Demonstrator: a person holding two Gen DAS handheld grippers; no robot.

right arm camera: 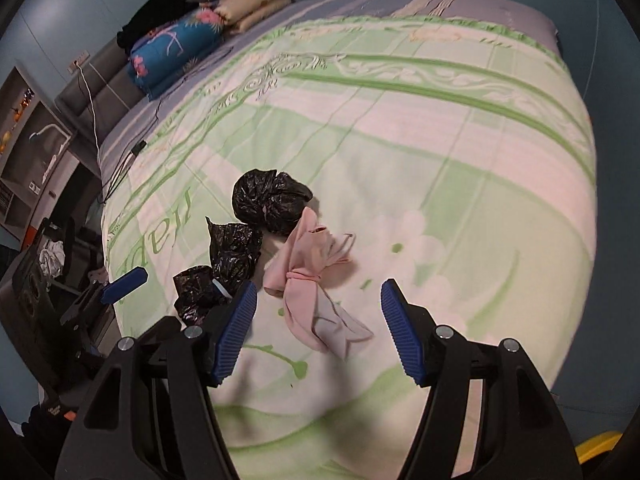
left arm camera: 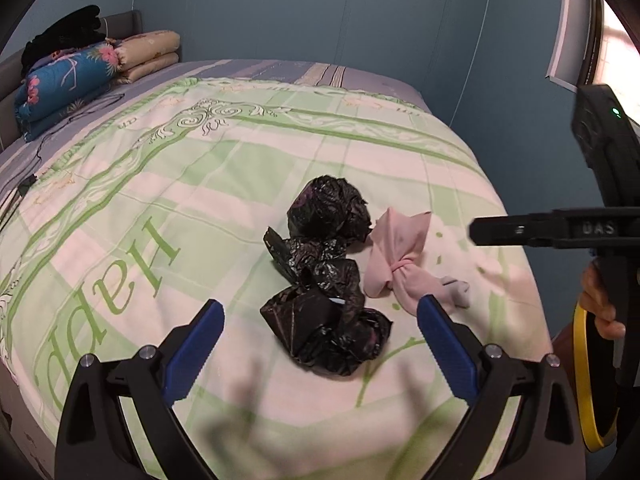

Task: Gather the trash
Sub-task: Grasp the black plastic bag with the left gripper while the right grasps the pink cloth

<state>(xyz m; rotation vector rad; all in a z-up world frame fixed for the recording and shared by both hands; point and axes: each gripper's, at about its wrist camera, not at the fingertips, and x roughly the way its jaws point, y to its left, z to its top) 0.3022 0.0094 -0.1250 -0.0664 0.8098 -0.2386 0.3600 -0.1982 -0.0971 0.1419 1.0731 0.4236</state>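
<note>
Bed (left arm camera: pixel 280 140): covered by a green and white quilt (right arm camera: pixel 440 140); it carries all the trash near its foot end.
Bedding: folded blankets (left arm camera: pixel 68 80) stacked at the headboard, well apart from the trash.
Black bags (left arm camera: pixel 324 312): three crumpled plastic bags in a loose row, the farthest one (left arm camera: pixel 328 212) balled up; contents cannot be seen. Probably light, soft and slippery, so best pinched at a raised fold.
Pink bundle (right arm camera: pixel 312 280): a soft pink piece tied at its middle, just beside the bags; the knot looks the firmest hold.
Left tool (left arm camera: pixel 320 344): fingers wide apart, holding nothing, hovering over the nearest black bag.
Right tool (right arm camera: pixel 320 332): fingers wide apart, holding nothing, framing the pink bundle.
</note>
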